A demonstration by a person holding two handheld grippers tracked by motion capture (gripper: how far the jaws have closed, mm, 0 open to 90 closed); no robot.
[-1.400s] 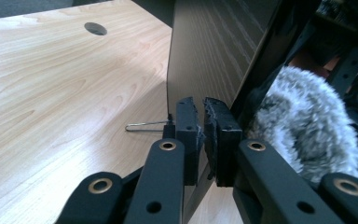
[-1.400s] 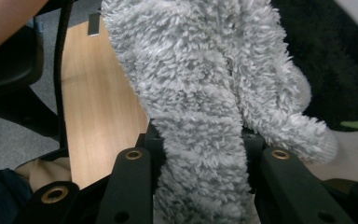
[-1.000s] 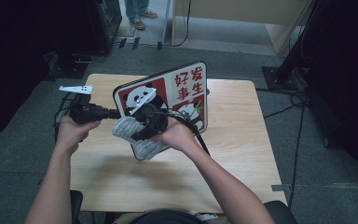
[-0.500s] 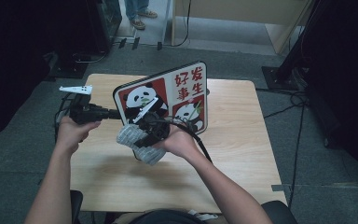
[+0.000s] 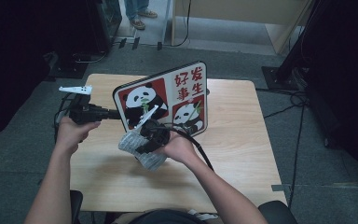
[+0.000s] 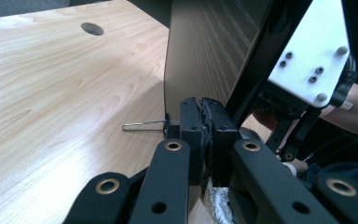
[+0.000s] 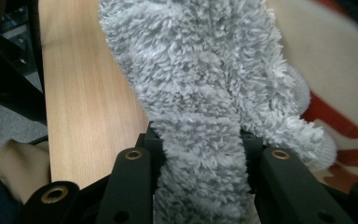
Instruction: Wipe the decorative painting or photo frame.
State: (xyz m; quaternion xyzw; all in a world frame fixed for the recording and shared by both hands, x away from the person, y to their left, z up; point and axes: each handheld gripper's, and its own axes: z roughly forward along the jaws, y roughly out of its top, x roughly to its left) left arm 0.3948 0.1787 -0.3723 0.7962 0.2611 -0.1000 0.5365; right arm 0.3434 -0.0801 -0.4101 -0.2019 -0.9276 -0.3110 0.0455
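Right now, fluffy grey cloth (image 7: 205, 116) (bunched) between right gripper (image 7: 198, 154) jaws.

The light wooden counter (image 5: 242, 154) stood on a grey floor (image 5: 317, 177), with a round cable hole (image 6: 92, 29) cut through its top. A bent wire clip (image 6: 144, 125) lay on the wood. Beyond the far edge, a person's jeans and shoes (image 5: 137, 21) showed beside a black stand base (image 5: 279, 74).
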